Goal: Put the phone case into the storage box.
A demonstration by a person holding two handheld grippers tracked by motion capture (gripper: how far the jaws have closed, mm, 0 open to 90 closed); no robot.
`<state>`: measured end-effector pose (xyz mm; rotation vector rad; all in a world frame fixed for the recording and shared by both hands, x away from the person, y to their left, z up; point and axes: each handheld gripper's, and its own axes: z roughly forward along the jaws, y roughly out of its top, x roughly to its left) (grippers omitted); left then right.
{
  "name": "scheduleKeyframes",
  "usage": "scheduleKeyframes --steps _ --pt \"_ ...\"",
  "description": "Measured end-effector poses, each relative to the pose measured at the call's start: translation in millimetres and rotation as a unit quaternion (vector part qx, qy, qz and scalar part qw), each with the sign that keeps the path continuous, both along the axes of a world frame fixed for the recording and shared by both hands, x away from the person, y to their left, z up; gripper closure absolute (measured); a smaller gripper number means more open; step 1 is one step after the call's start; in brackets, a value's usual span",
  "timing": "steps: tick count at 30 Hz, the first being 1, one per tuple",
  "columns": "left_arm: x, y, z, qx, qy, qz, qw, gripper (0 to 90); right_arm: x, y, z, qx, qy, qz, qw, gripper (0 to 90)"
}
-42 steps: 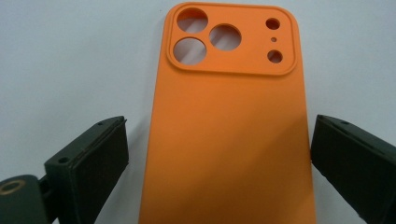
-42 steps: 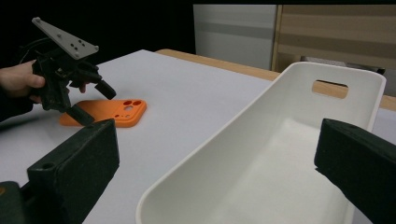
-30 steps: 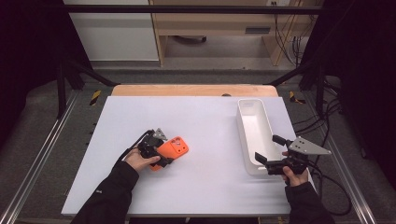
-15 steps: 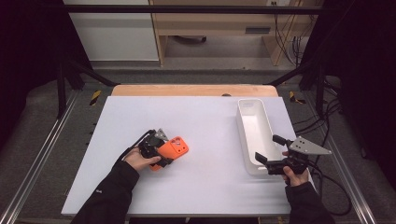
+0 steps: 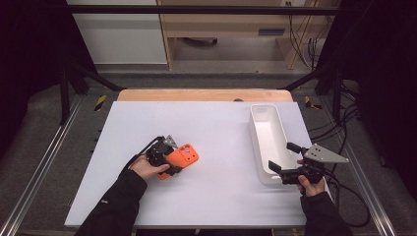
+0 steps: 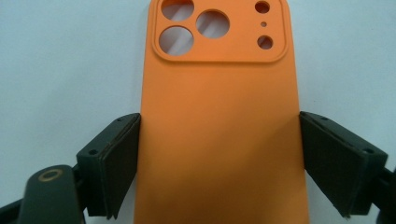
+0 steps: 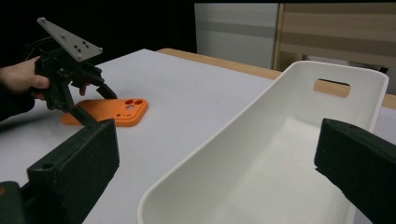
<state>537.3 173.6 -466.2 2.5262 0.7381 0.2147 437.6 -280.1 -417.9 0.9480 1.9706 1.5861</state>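
Note:
An orange phone case (image 6: 219, 93) lies flat on the white table, its camera cutouts pointing away from the left gripper (image 6: 219, 119). The jaws have just been closing, and both pads now press on the case's long sides. From above, the case (image 5: 183, 157) sits left of centre with the left gripper (image 5: 173, 164) over its near end. The right gripper view shows that gripper (image 7: 95, 105) on the case (image 7: 114, 112) farther off. My right gripper (image 5: 282, 156) stands open at the near end of the white bin (image 5: 263, 110), nothing between its fingers.
The long white bin (image 7: 261, 102) stands empty near the table's right edge, a handle slot in its far wall. A wooden strip (image 5: 196, 95) runs along the back of the white tabletop (image 5: 221, 128). Cables hang off the right side.
The left jaws have drawn in against the sides of the orange case. Both hands stay where they were.

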Motion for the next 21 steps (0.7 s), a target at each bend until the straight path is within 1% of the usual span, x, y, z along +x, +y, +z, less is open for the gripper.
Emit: scheduleKeyframes --steps 5,7,9,11,13,14,15,17,18,21 --pt "-0.1 0.4 0.1 -0.001 -0.001 -0.003 1.0000 15.6 -0.1 0.0 0.1 0.000 0.000 0.000 1.0000 0.6" --pt "-1.0 -0.3 0.7 -0.005 0.001 -0.008 1.0000 15.6 -0.2 0.0 0.1 0.000 -0.001 0.001 1.0000 0.6" --pt "-1.5 -0.9 1.2 -0.004 0.002 -0.011 0.9999 15.6 -0.1 0.1 0.1 0.001 -0.001 0.001 1.0000 0.6" --pt "-3.2 -2.3 3.0 -0.006 -0.002 -0.017 0.9998 15.6 -0.2 0.2 0.1 0.000 0.000 0.003 1.0000 0.6" --pt "-3.8 -2.4 4.0 -0.006 -0.004 -0.017 0.9998 15.6 -0.2 0.2 0.1 0.000 0.000 0.003 1.0000 0.6" --pt "-4.7 -1.8 6.3 -0.010 -0.008 -0.018 0.9998 15.6 -0.2 0.4 0.0 -0.001 0.000 0.004 1.0000 0.6" --pt "-4.7 -1.8 6.3 -0.010 -0.008 -0.018 0.9998 15.6 -0.1 0.5 0.0 0.000 0.000 0.006 1.0000 0.6" --pt "-7.0 -0.7 11.6 -0.018 -0.014 -0.017 0.9996 15.6 -0.2 0.6 0.1 -0.002 0.000 0.005 1.0000 0.6" --pt "-7.0 -0.7 11.6 -0.018 -0.014 -0.017 0.9996 15.6 -0.2 0.6 0.1 -0.002 0.000 0.005 1.0000 0.6" --pt "-10.3 -0.1 18.1 -0.032 -0.020 -0.020 0.9991 15.6 -0.3 0.8 0.1 -0.004 0.000 0.007 1.0000 0.6"
